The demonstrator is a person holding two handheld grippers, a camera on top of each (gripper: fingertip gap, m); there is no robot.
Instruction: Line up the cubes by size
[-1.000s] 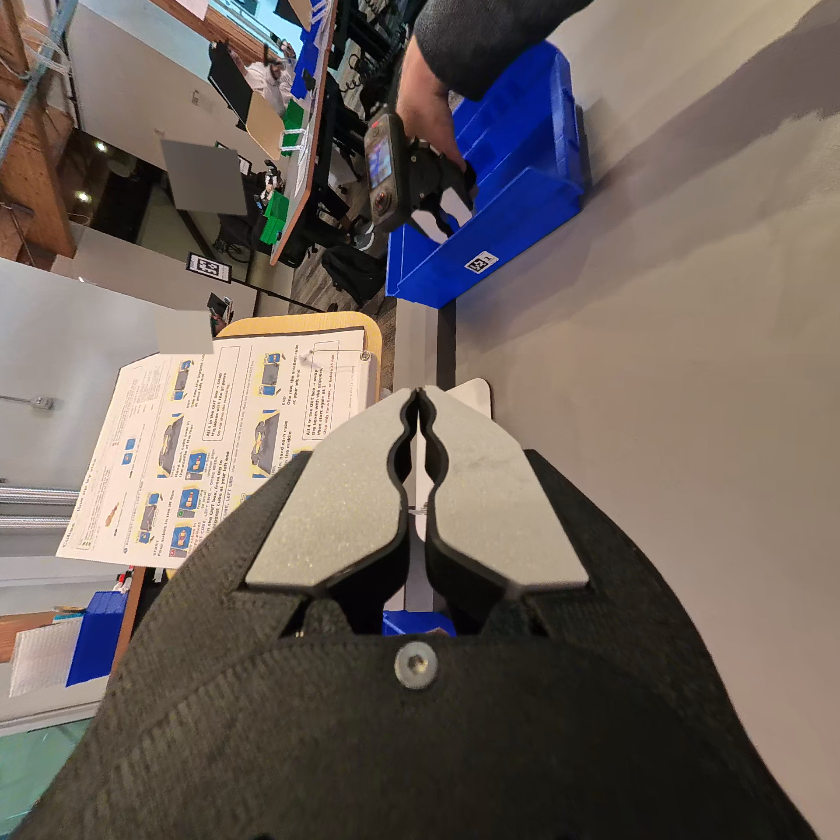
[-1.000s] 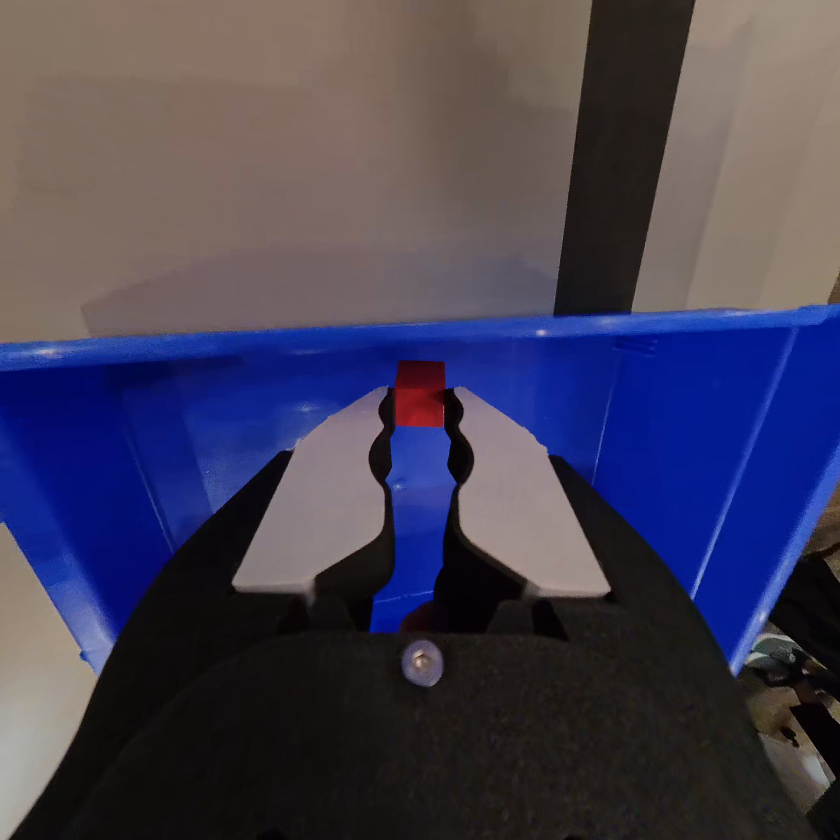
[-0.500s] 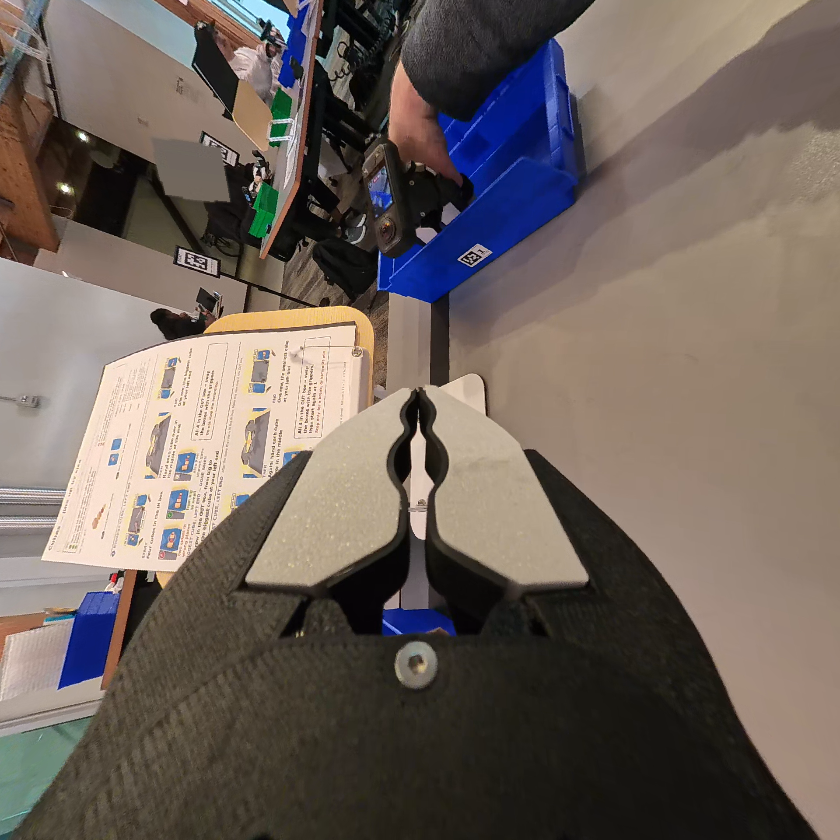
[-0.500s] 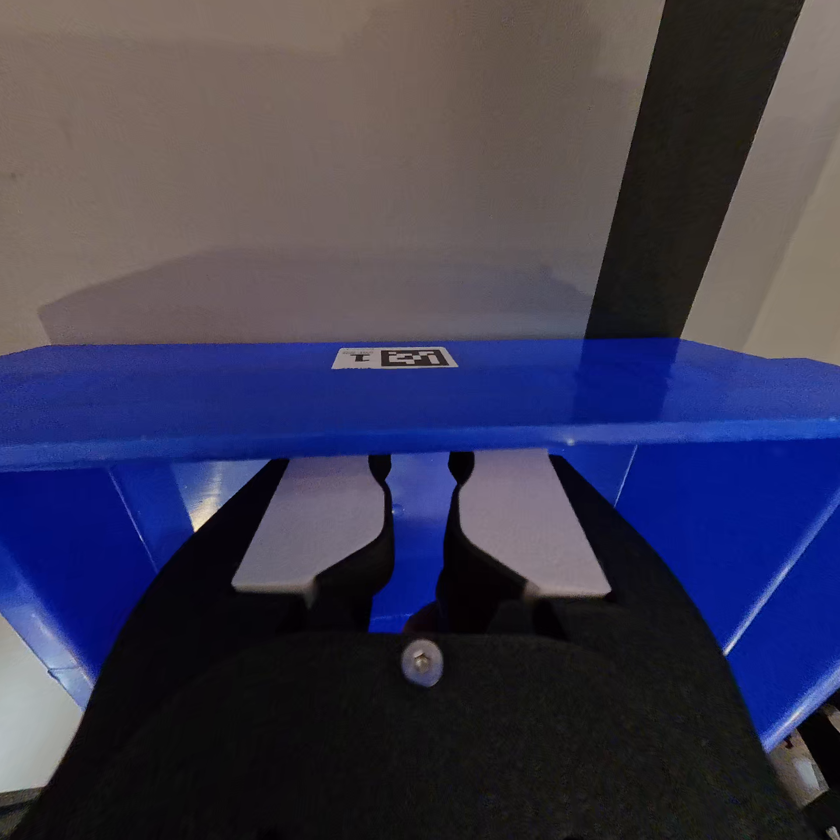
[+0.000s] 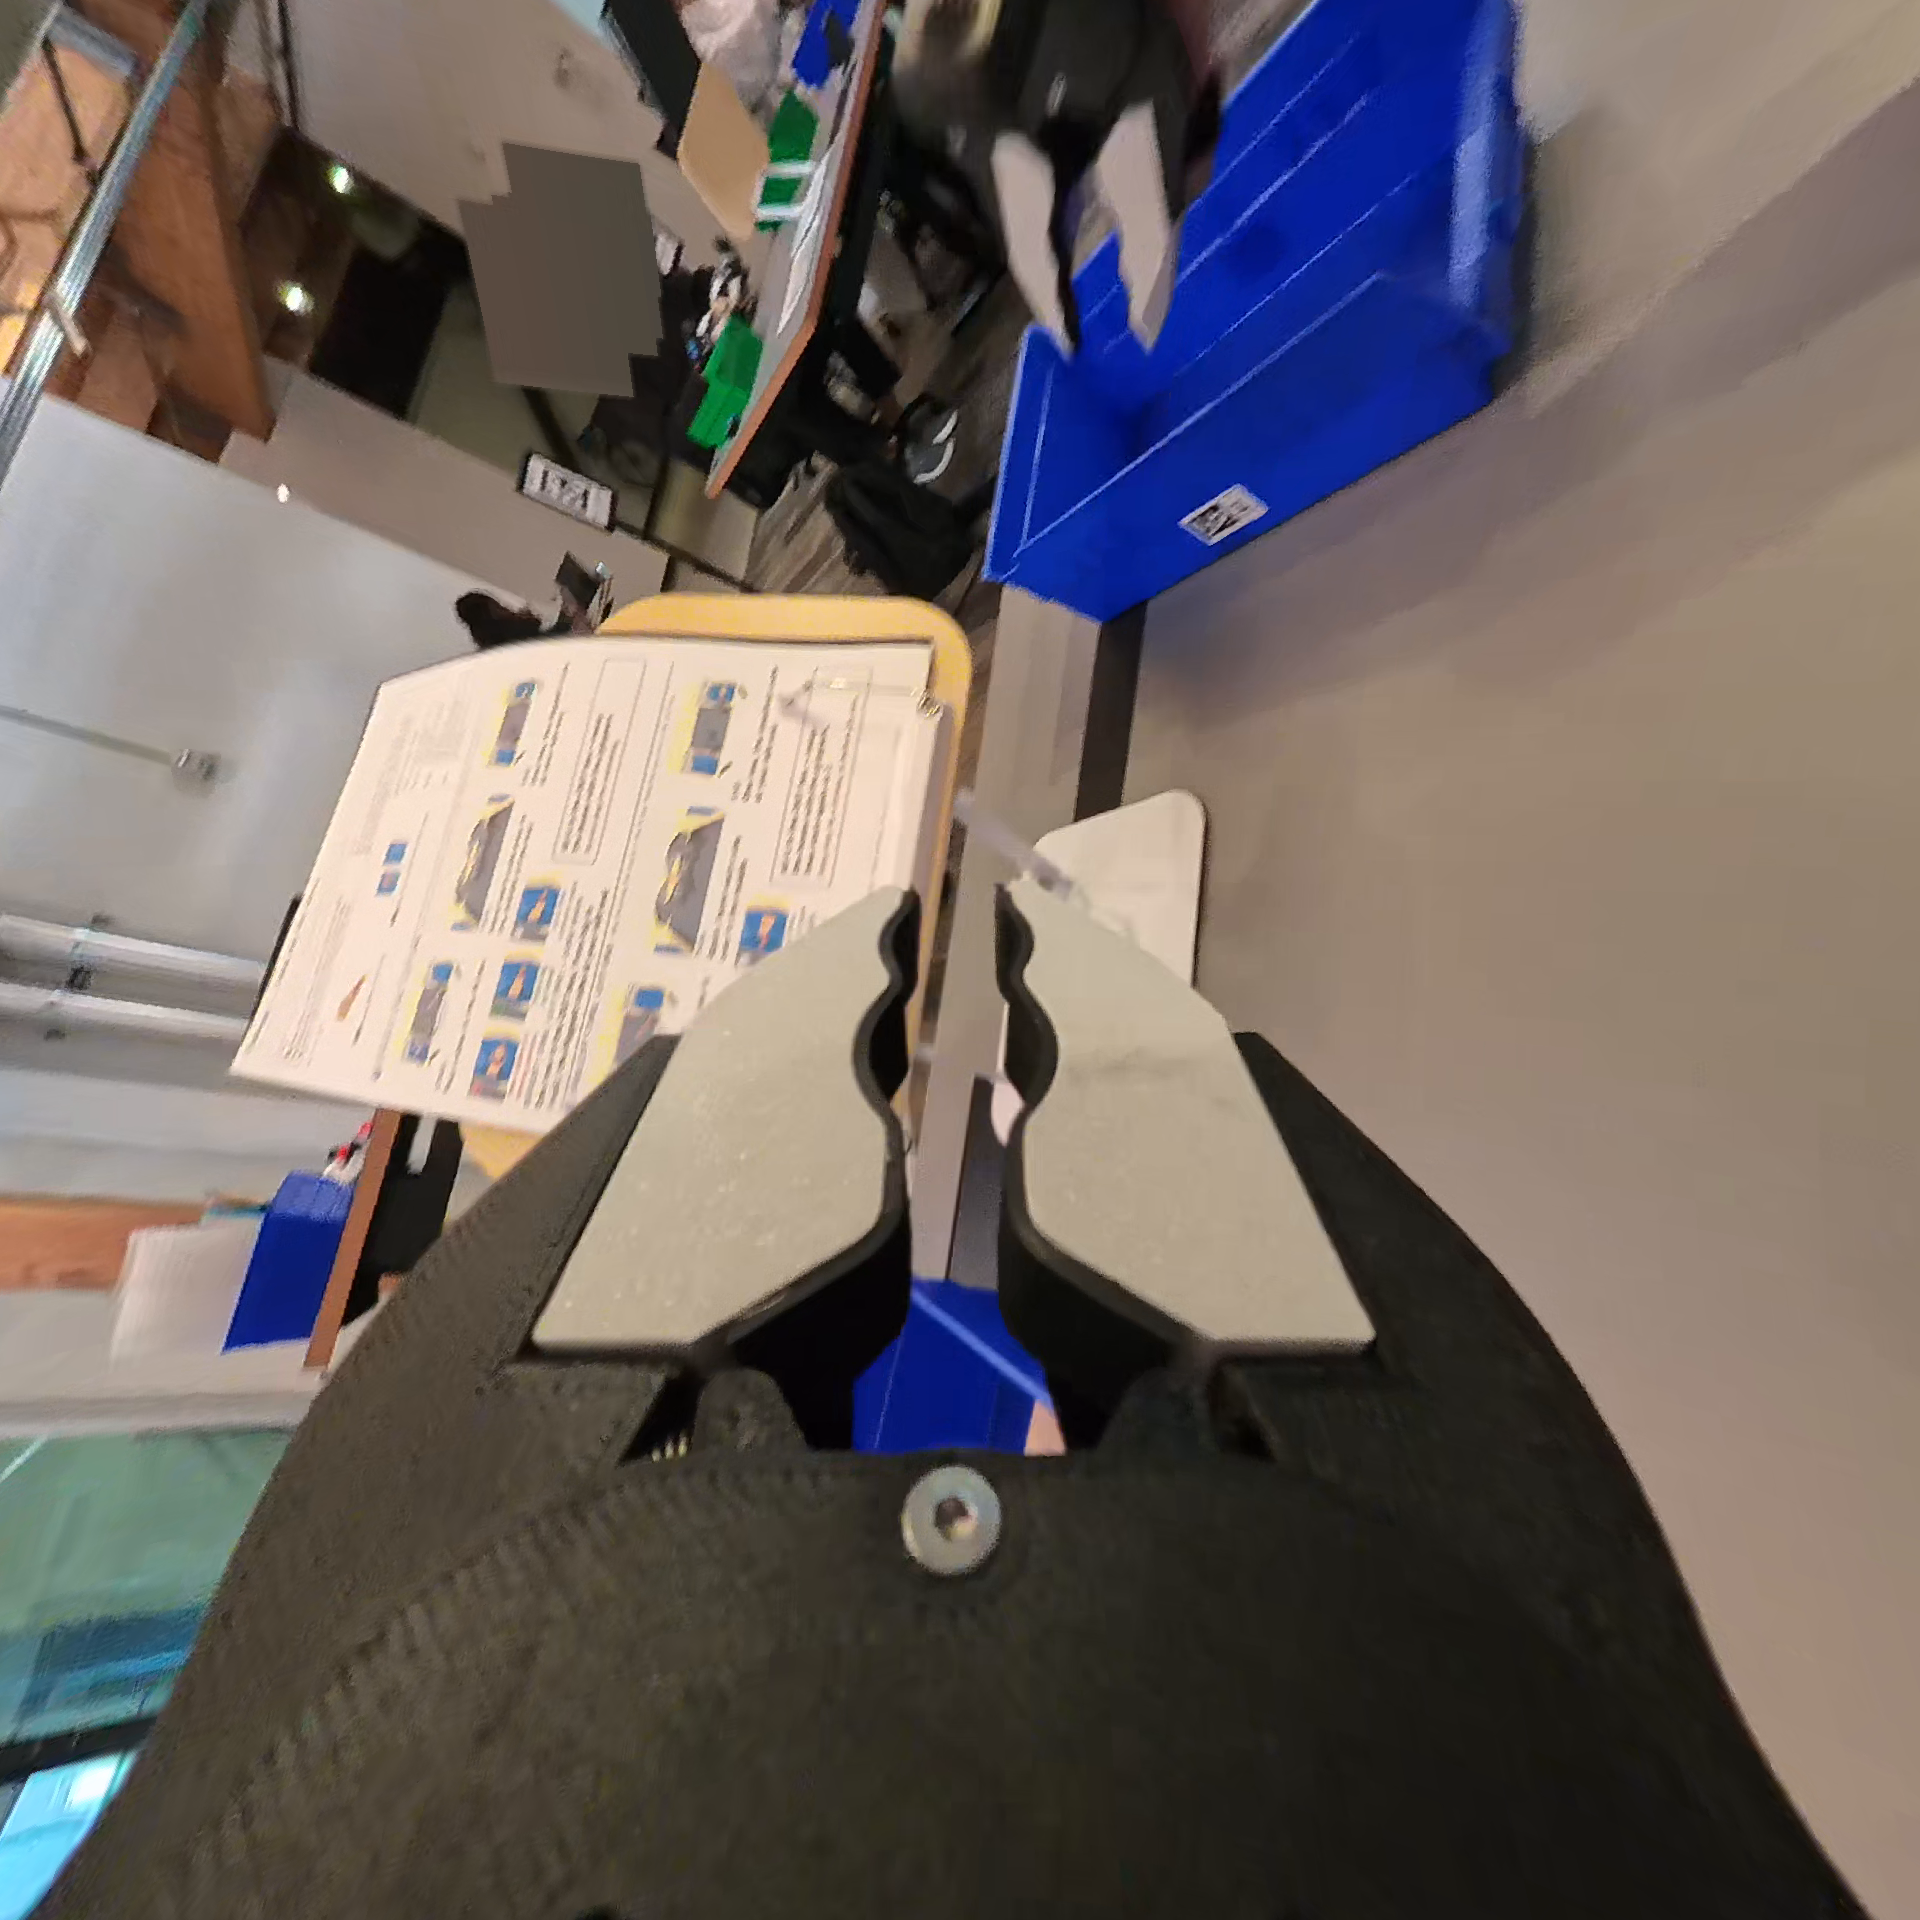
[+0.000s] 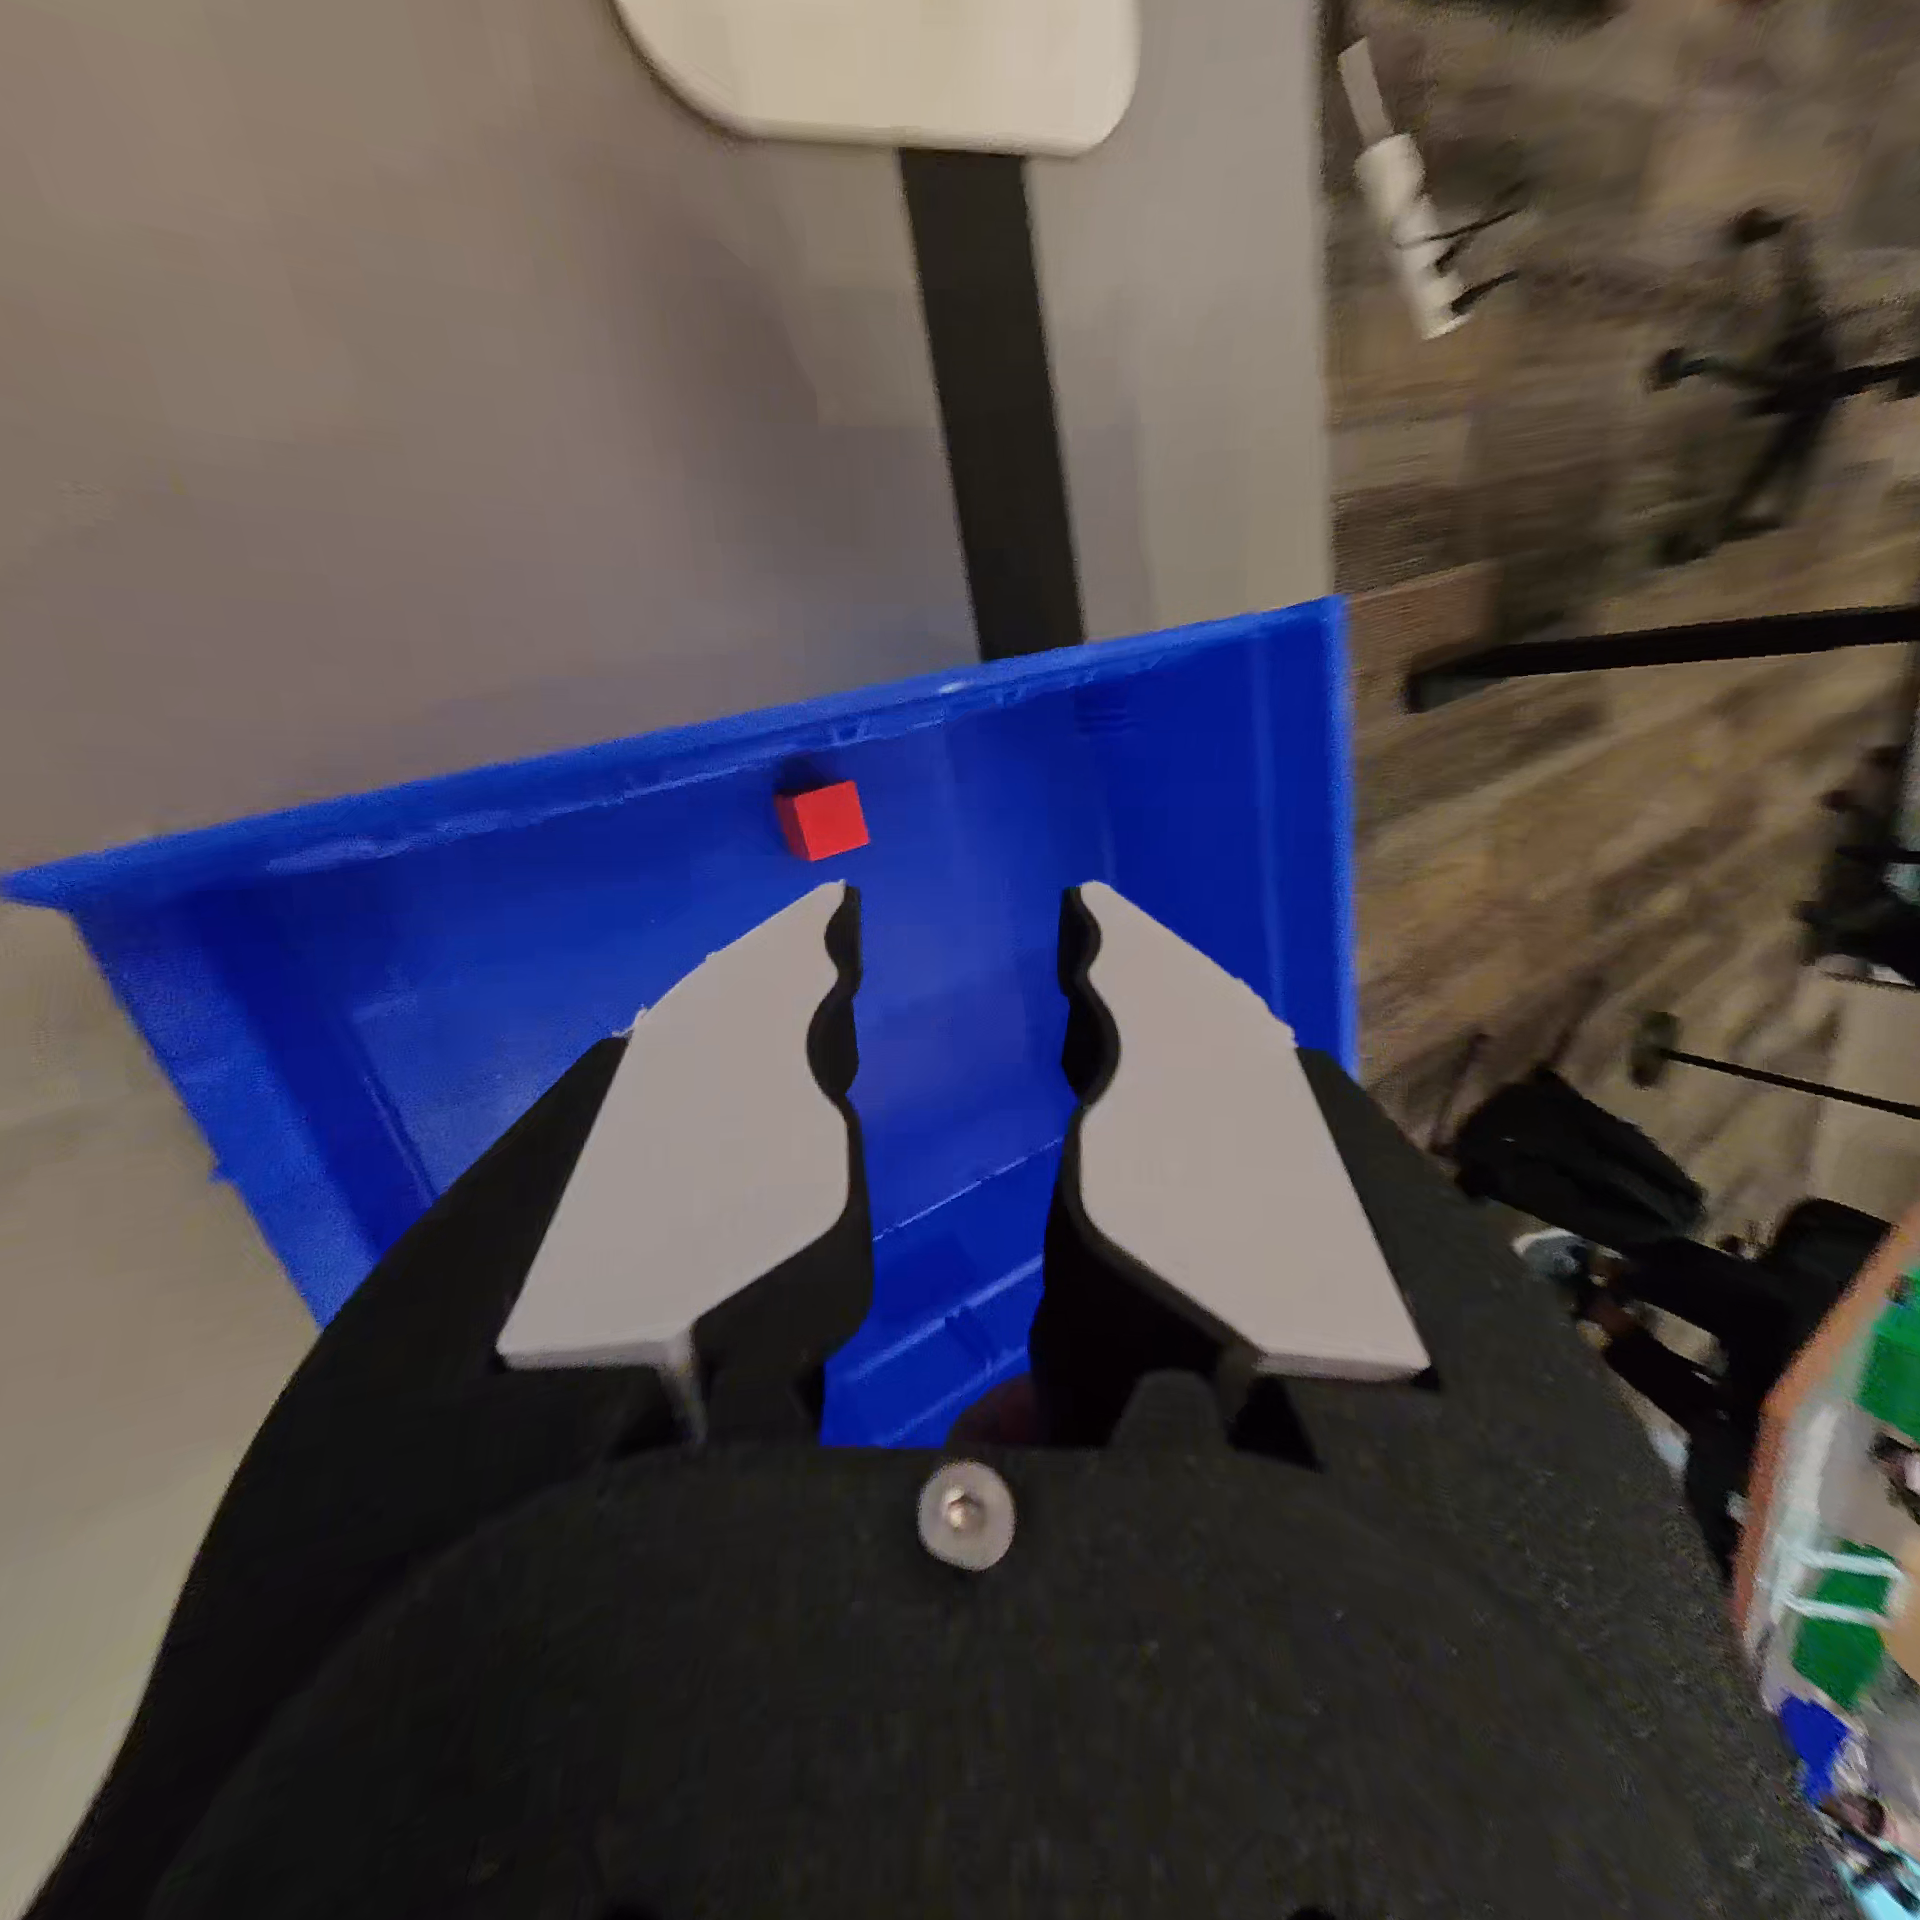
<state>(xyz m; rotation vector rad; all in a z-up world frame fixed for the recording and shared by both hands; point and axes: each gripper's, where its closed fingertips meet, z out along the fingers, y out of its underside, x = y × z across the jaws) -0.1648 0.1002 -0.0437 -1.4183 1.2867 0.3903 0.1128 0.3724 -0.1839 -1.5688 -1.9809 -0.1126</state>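
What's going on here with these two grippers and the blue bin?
A person is working two handheld grippers at a grey table. The right gripper is open over a blue bin, with a small red cube lying loose by the far wall, beyond its fingertips. The left gripper is slightly open, holding nothing, pointed past the table edge.

In the left wrist view, the right gripper (image 5: 1091,223) over the far blue bin (image 5: 1299,343) is smeared by motion, and the hand holding it is cut off by the top edge. The printed sheet (image 5: 582,883) on the left is too blurred to be read, and its near corner is hidden behind the left gripper (image 5: 956,914). In the right wrist view, the room at the right (image 6: 1662,520) is streaked beyond recognition. The white plate (image 6: 883,73) is cut off at the top edge. The near part of the blue bin (image 6: 520,935) is covered by the gripper body.
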